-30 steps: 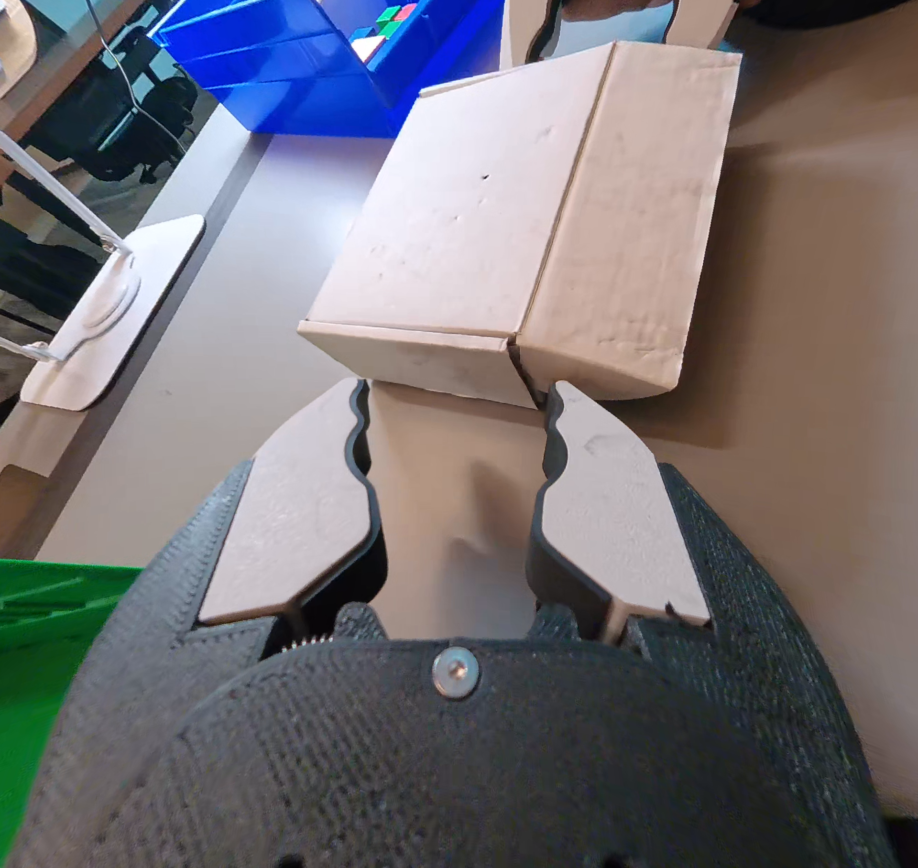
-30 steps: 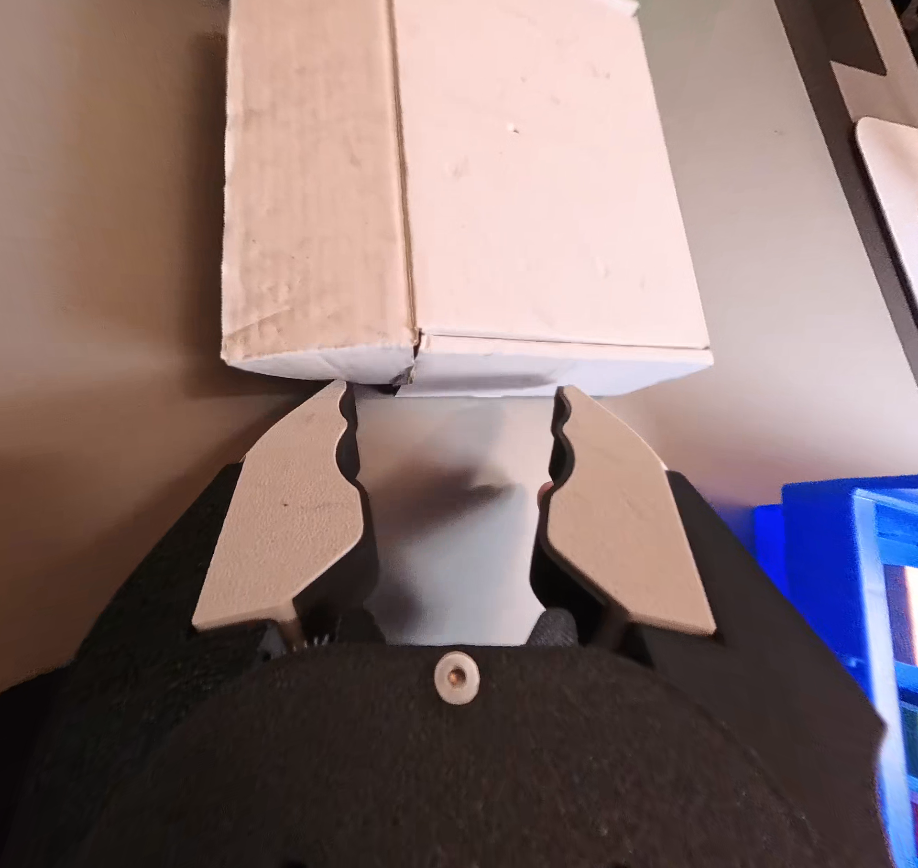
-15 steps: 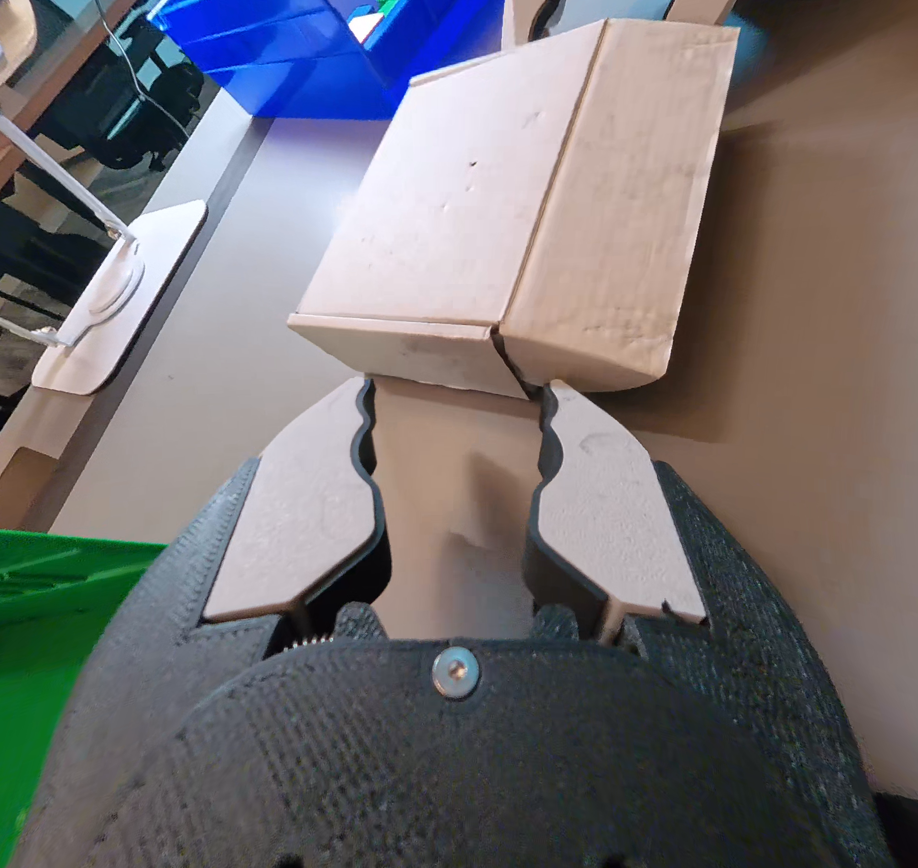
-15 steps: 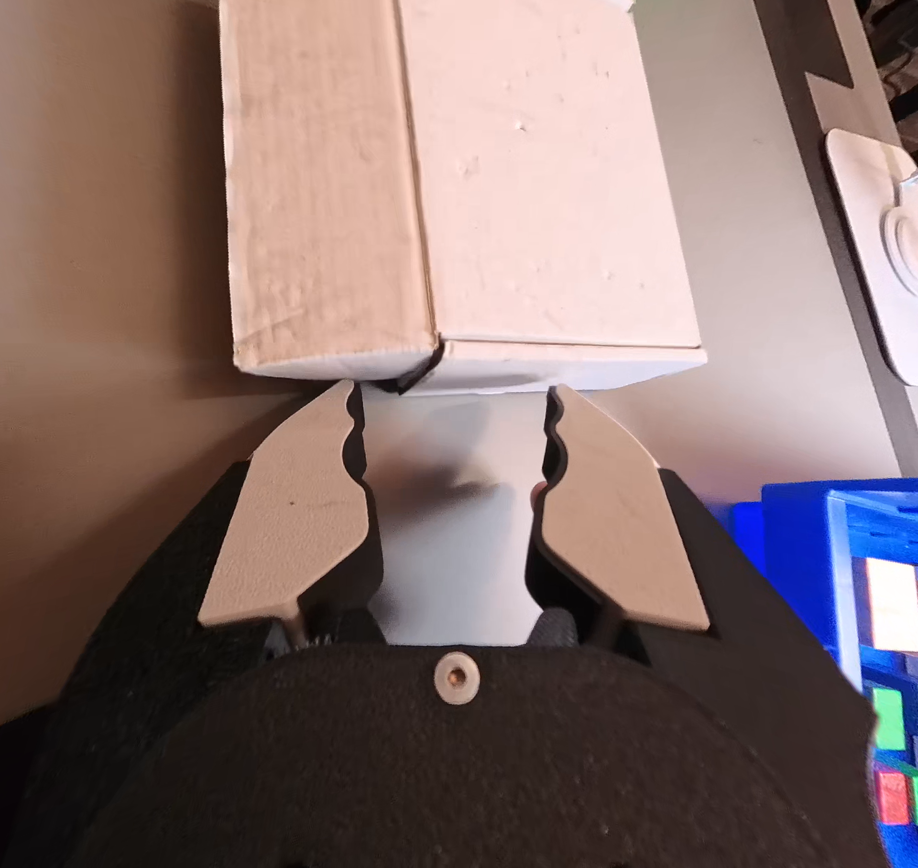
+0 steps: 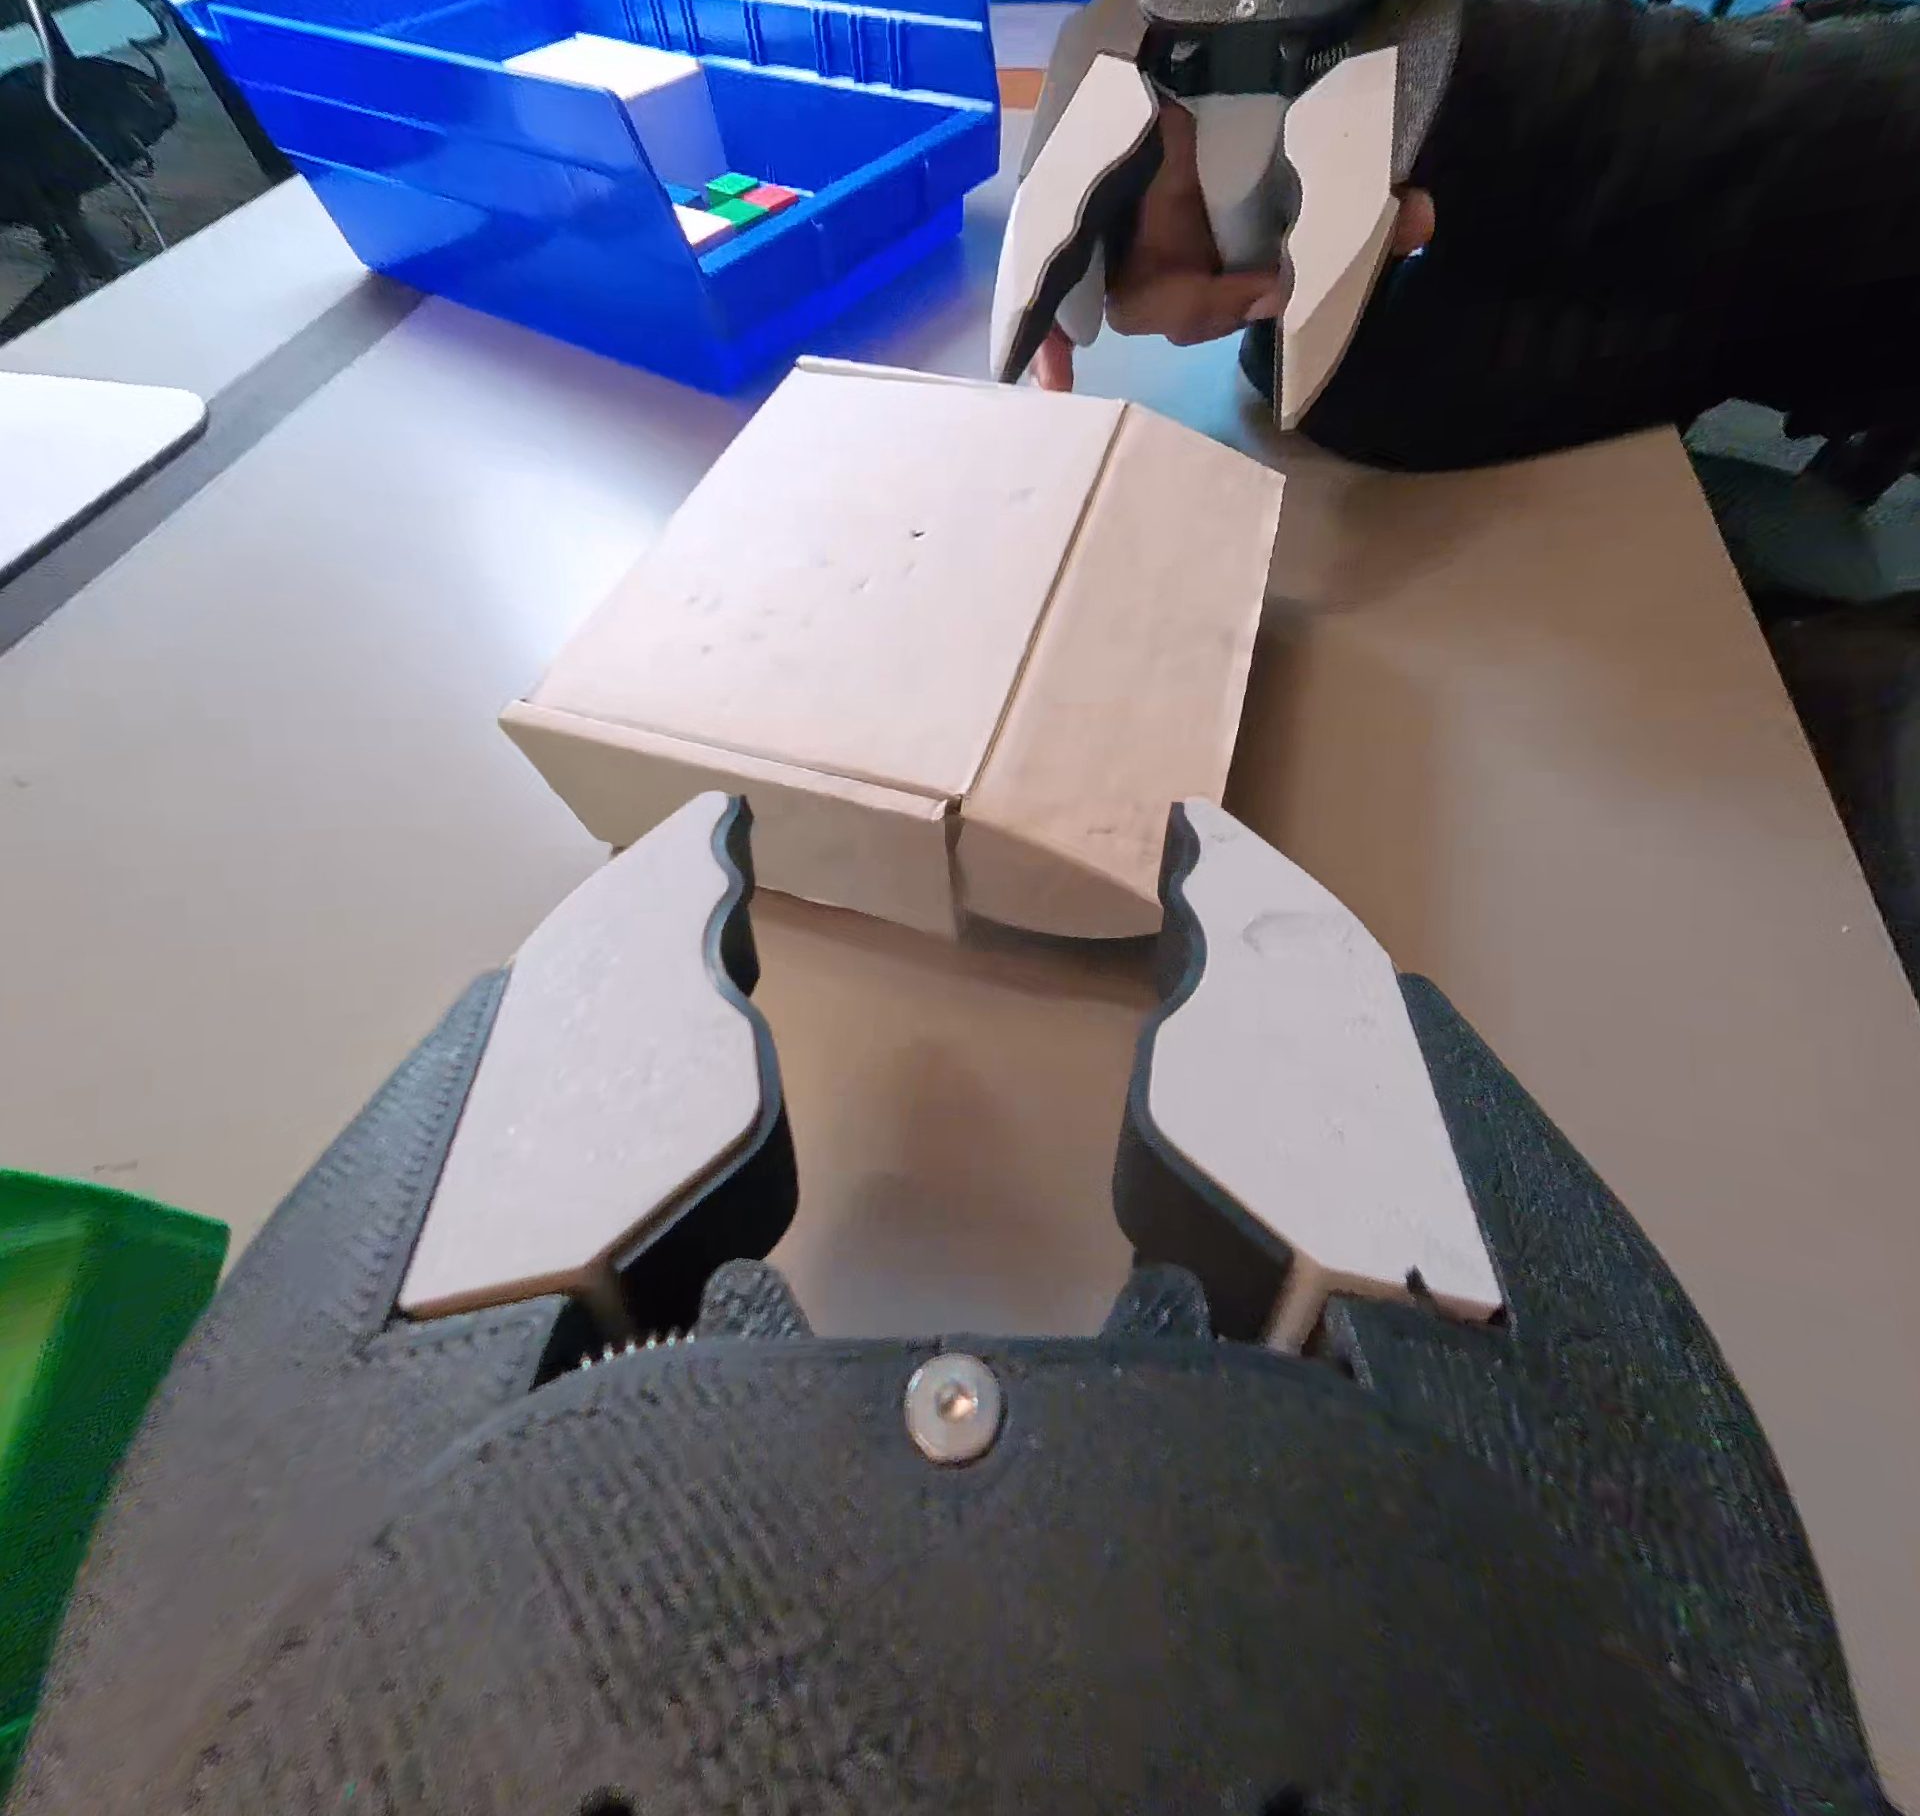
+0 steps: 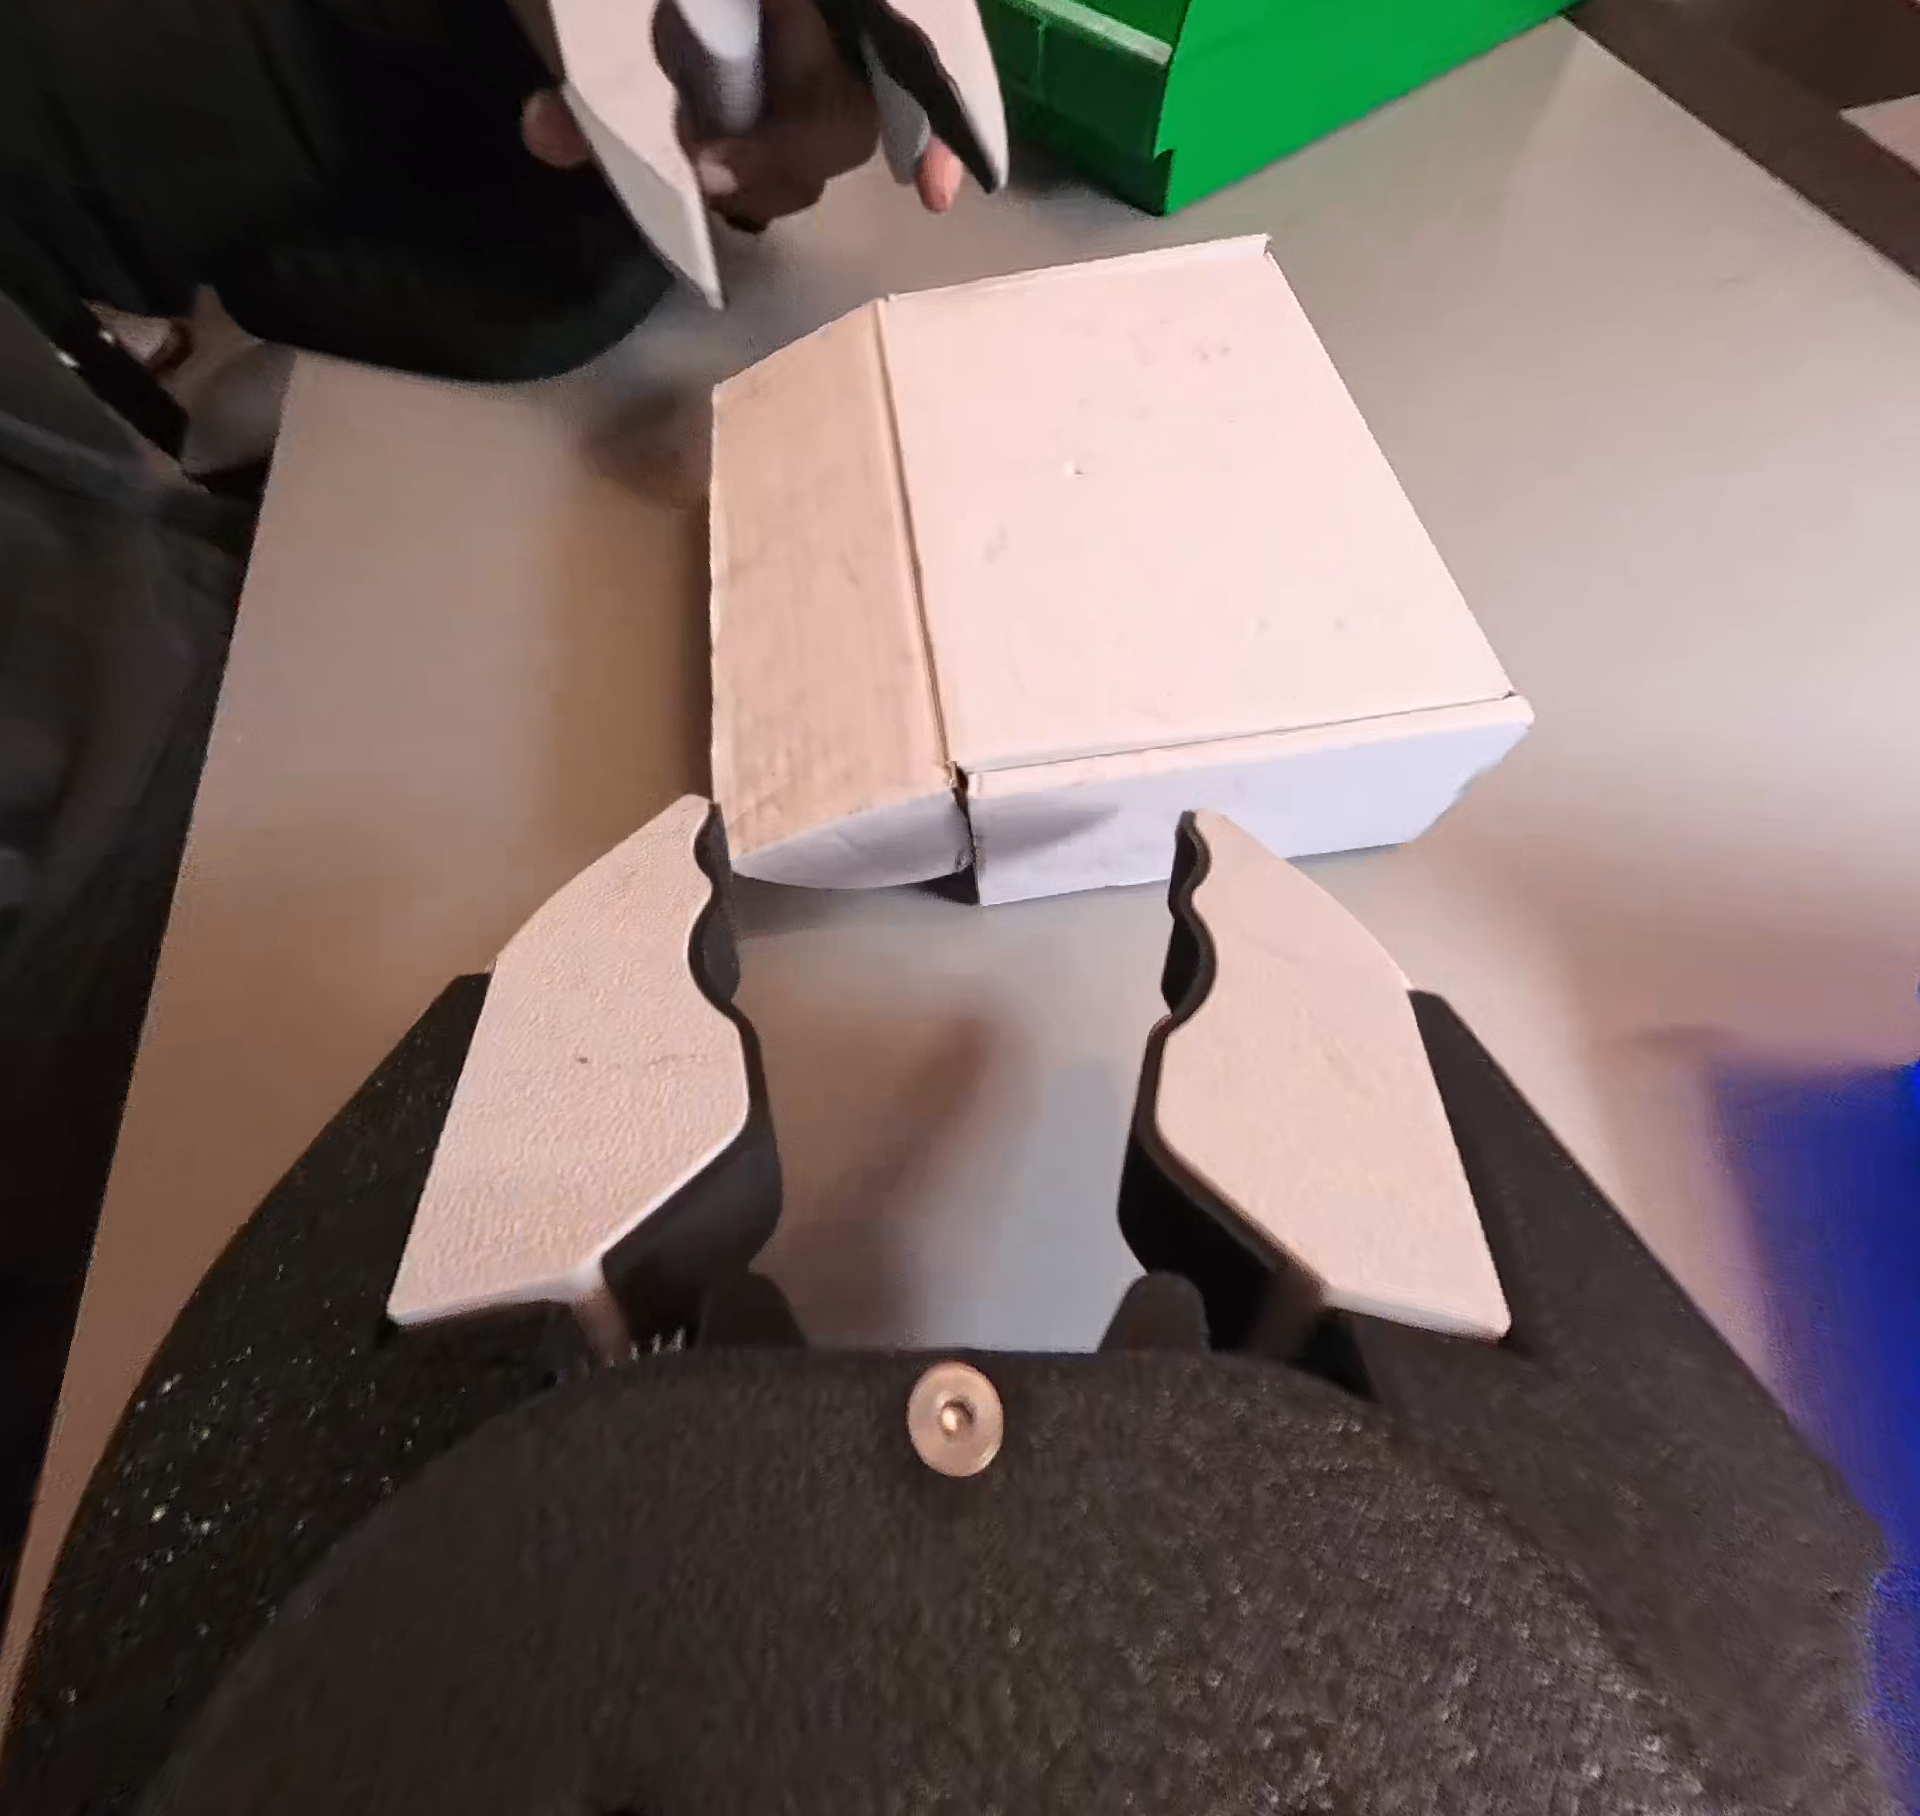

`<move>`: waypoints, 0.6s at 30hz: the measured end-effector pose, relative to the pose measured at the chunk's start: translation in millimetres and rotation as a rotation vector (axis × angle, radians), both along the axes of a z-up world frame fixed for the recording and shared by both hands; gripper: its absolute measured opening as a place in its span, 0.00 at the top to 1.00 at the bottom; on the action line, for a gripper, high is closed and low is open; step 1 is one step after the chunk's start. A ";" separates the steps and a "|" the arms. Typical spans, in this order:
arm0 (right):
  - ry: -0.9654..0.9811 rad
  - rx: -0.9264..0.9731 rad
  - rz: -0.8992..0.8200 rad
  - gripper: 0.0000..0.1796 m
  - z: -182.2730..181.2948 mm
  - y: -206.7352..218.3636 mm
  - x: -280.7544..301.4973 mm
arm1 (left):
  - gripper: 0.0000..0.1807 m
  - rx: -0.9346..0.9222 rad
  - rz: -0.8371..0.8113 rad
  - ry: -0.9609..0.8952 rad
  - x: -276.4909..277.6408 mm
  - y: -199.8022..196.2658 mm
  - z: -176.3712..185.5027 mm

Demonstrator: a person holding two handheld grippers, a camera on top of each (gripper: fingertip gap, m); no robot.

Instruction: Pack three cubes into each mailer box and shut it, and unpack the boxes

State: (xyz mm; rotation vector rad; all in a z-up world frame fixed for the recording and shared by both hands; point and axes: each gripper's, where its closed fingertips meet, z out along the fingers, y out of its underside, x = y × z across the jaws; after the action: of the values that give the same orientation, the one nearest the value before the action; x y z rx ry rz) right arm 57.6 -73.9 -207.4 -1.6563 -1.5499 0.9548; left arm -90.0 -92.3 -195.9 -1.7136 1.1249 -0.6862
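The pale cardboard mailer box (image 5: 894,613) sits shut on the grey tabletop (image 5: 312,779), lid down flat, its front flap folded over the side nearest the table's edge. One gripper stands off each end of the box, both lifted clear of it. The left gripper (image 5: 951,831), grey fingers on a black body, has its jaws spread wide with nothing between them, tips just short of the box's near end wall. At the box's opposite end the right gripper (image 6: 945,836) is the same story: jaws apart, empty, tips near that end but not touching. Each one shows up in the other's view, raised above the box's far end with a hand (image 5: 1184,280) wrapped round its handle. Beyond the box on the right gripper's side there's a blue plastic bin (image 5: 582,135) holding a white box (image 5: 634,83) and small green, red and white cubes (image 5: 743,197). Beyond the box on the left gripper's side stands a green plastic bin (image 6: 1247,31)
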 end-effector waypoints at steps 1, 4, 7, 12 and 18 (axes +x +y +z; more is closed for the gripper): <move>-0.011 -0.007 -0.011 0.55 -2.8 0.8 -1.3 | 0.58 -0.005 -0.002 0.008 1.7 0.2 -1.6; -0.049 -0.022 -0.037 0.55 -11.5 3.4 -4.8 | 0.58 -0.054 -0.008 0.020 8.4 -0.9 -11.3; -0.065 -0.026 -0.032 0.58 -16.3 1.7 -7.5 | 0.59 -0.077 0.011 0.064 14.2 1.1 -24.4; -0.065 0.036 -0.062 0.62 -19.3 9.8 -7.1 | 0.62 0.035 0.068 0.143 15.6 9.4 -29.2; -0.057 0.092 -0.072 0.65 -21.5 15.9 -6.9 | 0.68 0.128 0.073 0.209 12.5 11.5 -31.8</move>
State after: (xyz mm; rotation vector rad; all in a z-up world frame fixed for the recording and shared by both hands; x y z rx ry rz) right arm 50.7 -57.9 -228.9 -1.6758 -1.5379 0.7936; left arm -77.4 -80.9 -227.7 -1.7360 1.2159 -0.3874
